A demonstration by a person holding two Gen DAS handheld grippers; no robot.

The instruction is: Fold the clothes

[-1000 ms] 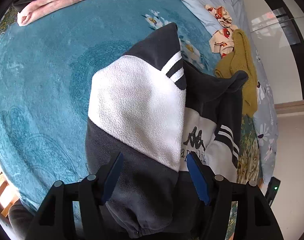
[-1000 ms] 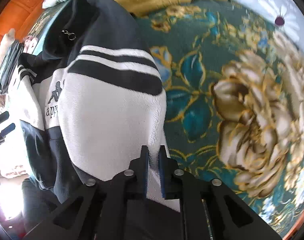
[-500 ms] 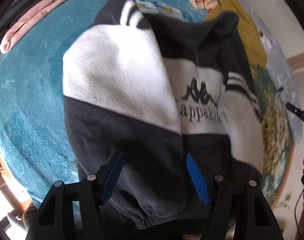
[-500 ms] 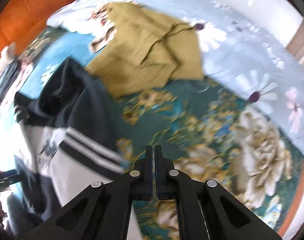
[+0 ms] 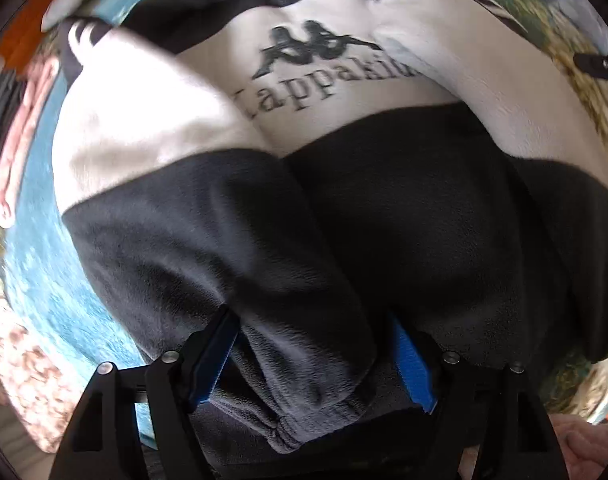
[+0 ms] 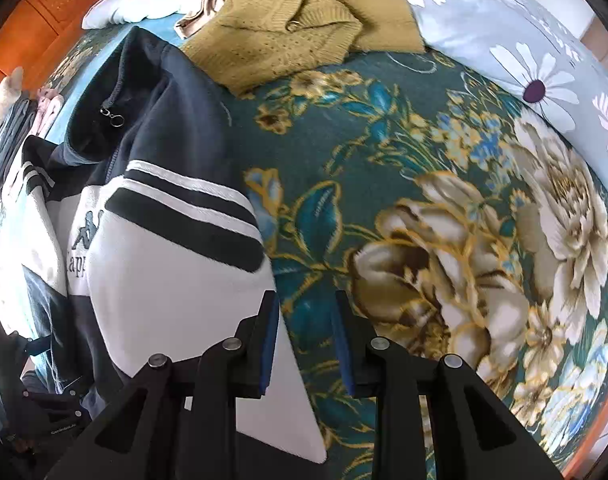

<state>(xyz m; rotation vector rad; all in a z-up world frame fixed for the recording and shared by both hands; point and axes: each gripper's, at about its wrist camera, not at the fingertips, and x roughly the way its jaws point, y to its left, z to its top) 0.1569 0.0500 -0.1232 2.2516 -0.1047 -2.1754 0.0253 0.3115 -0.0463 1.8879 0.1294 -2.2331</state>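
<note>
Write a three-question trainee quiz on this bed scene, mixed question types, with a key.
1. True or false: the right gripper is clamped on the fleece jacket.
2. Which garment lies beyond the jacket's collar in the right wrist view? A) yellow knitted sweater B) red towel C) blue jeans
3. Fill in: the left gripper has its jaws open on either side of the jacket's dark ____.

Key
1. False; its jaws are open over the floral blanket, beside the white sleeve edge.
2. A
3. sleeve cuff
</note>
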